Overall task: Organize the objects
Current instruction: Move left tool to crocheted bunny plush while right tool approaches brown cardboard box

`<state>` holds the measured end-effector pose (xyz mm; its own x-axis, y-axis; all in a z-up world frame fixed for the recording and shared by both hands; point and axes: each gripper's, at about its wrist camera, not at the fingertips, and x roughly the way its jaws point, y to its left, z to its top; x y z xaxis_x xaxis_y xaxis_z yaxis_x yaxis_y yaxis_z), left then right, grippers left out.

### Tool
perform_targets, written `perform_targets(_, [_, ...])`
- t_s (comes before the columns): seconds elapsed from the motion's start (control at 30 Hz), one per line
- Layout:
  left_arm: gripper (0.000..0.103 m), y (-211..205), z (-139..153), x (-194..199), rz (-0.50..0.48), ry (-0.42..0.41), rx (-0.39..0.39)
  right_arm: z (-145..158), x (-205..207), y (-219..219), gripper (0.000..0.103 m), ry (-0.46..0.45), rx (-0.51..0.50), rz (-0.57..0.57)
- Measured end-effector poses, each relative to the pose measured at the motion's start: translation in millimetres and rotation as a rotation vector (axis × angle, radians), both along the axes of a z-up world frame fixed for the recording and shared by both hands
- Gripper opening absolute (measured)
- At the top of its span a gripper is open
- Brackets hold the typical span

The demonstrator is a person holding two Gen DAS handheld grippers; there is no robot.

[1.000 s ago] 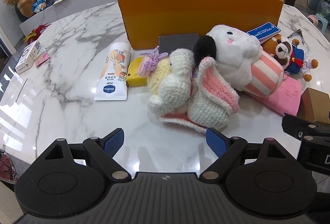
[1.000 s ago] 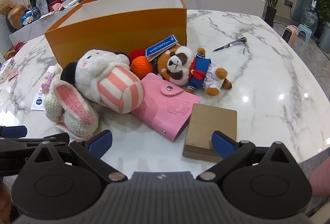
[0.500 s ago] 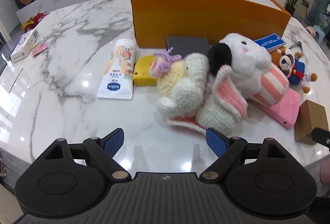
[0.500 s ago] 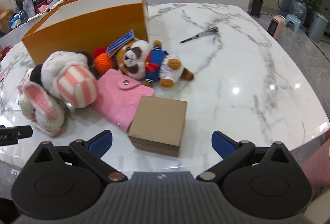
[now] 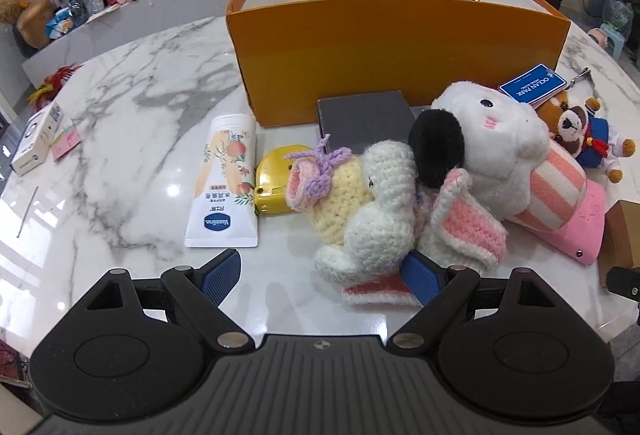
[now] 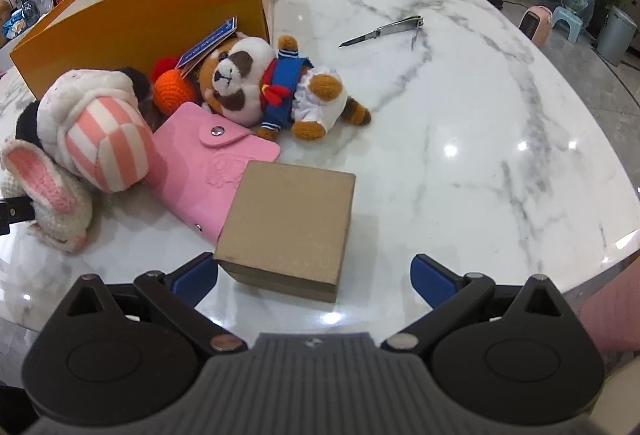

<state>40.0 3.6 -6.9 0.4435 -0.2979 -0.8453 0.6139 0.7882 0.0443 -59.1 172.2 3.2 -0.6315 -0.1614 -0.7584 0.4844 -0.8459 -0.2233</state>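
Note:
An open orange box stands at the back of the marble table. In front of it lies a heap: a crocheted rabbit, a white plush with a striped body, a raccoon plush, a pink wallet, a brown cardboard box, a lotion tube, a yellow case and a dark grey box. My left gripper is open, its right finger beside the rabbit's base. My right gripper is open just in front of the brown box.
Metal nail clippers lie on the table right of the orange box. A small white box and a pink card sit at the left edge. An orange crocheted ball and a blue tag lie by the raccoon.
My left gripper has moved closer to the crocheted rabbit. My right gripper has swung right and forward, up to the brown box. Both stay open.

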Motion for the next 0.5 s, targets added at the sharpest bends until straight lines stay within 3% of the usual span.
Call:
perform_targets(0.17, [0.102,-5,0,-2,-0.096,-0.032,0.007,1,-1,-1,0.102,0.005,-0.004,-0.004])
perform_targets(0.3, [0.102,-17,-1,-12,-0.320,-0.102,0.030,1,-3,-1,0.102,-0.002,-0.009,-0.008])
perform_targets(0.43, [0.102,-25,-3,-21,-0.450,-0.179,0.054,-1,-4,-1,0.102,-0.011,-0.009,-0.010])
perform_targets(0.5, [0.102,-27,-3,-27,-0.544,-0.176,0.047,-2,-4,0,0.102,-0.015,-0.012,-0.015])
